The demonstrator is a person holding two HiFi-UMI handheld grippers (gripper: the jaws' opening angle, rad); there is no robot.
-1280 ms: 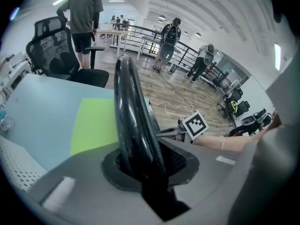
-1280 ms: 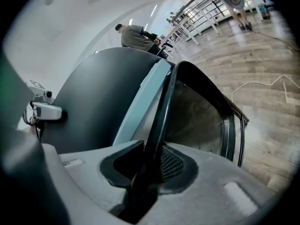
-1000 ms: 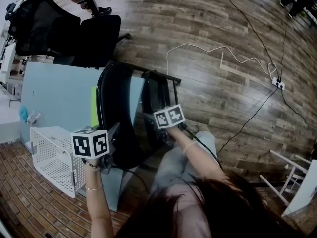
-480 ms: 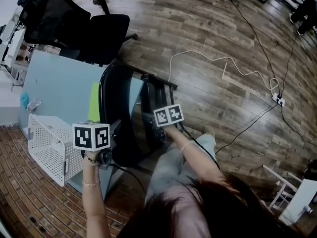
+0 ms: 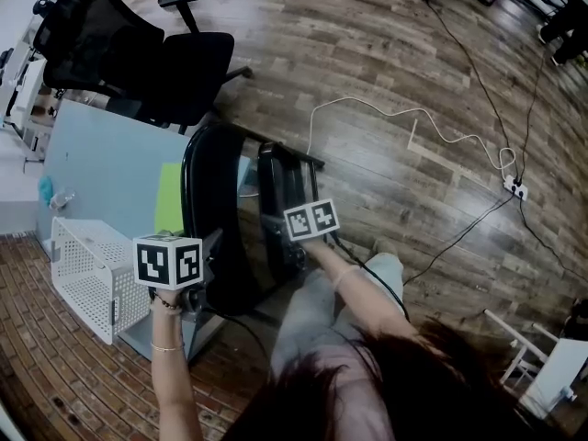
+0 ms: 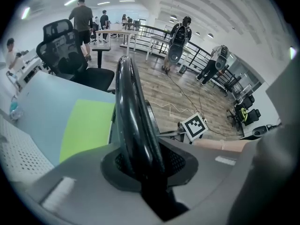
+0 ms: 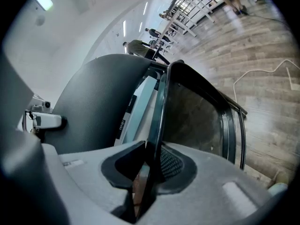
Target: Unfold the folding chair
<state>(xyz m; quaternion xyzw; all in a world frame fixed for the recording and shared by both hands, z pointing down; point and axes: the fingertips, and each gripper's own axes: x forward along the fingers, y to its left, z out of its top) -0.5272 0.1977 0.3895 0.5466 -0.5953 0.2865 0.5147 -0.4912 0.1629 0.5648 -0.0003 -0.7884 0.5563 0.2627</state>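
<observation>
At centre of the head view: folding chair (image 5: 230, 219) stood upright, its two halves close together, long axis running up the frame.
Left gripper (image 6: 140, 172): clamped on the curved back tube (image 6: 131, 102).
Right gripper (image 7: 149, 168): clamped on the thin seat edge (image 7: 158, 107).
Governing relation: the seat lay just right of the back, nearer the right gripper, so drawing them apart was judged to fall to that hand.
</observation>
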